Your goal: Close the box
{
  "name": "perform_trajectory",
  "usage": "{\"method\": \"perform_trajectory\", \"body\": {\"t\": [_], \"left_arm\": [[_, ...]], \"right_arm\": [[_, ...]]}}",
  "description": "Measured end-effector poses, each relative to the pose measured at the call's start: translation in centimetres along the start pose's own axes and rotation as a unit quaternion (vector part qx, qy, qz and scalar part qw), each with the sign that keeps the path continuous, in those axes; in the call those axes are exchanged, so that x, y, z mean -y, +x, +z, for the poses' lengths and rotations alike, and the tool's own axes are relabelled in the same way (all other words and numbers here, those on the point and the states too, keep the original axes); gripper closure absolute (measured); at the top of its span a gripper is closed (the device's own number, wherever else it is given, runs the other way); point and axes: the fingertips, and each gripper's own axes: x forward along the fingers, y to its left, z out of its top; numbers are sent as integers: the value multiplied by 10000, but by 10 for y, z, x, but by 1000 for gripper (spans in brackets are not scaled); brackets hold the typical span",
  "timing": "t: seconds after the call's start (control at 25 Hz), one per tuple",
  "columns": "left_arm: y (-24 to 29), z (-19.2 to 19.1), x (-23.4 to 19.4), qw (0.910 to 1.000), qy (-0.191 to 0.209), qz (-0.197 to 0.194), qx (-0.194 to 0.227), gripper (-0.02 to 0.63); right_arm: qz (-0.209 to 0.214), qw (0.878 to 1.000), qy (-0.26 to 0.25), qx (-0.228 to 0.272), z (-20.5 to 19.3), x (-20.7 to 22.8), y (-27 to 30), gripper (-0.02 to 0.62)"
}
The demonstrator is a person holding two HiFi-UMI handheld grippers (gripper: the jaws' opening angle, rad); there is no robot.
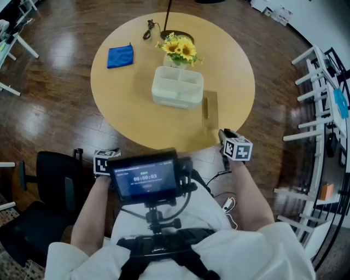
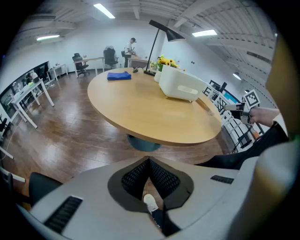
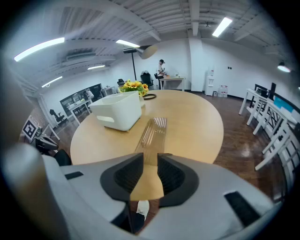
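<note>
Box (image 1: 178, 86) sits lidless mid-table (image 1: 131, 117), its clear lid (image 1: 210, 109) just beside it. Both grippers hang off the near edge, well apart from it: left gripper (image 2: 149, 161) pinched together on nothing, right gripper (image 3: 150, 165) parted, empty.

Ceiling strip lights (image 2: 104, 10) fill the room with bright, even light. In the head view they lay pale glare patches on the dark wood floor (image 1: 60, 44), while the round table (image 1: 136, 120) is evenly lit and the white box (image 1: 178, 86) casts only a faint, soft shadow. Both gripper views are strongly fisheye (straight lines bow, corners fall to black), and the nearest foreground is soft.
</note>
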Motion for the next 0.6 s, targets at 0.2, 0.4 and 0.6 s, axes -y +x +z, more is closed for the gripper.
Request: {"method": "perform_trajectory", "body": {"t": [0.2,0.4,0.6], "left_arm": [[-5,10,6,9998,-163,136,1,612],[-4,9,3,9985,-410,356,-57,612],[-4,13,6,9972,-546,513,-64,612]], "right_arm": [[218,9995,-197,-104,36,-3,37,494],[448,9970,-522,-352,56,-15,83,494],[451,9947,-693,-606,55,-14,110,494]]}}
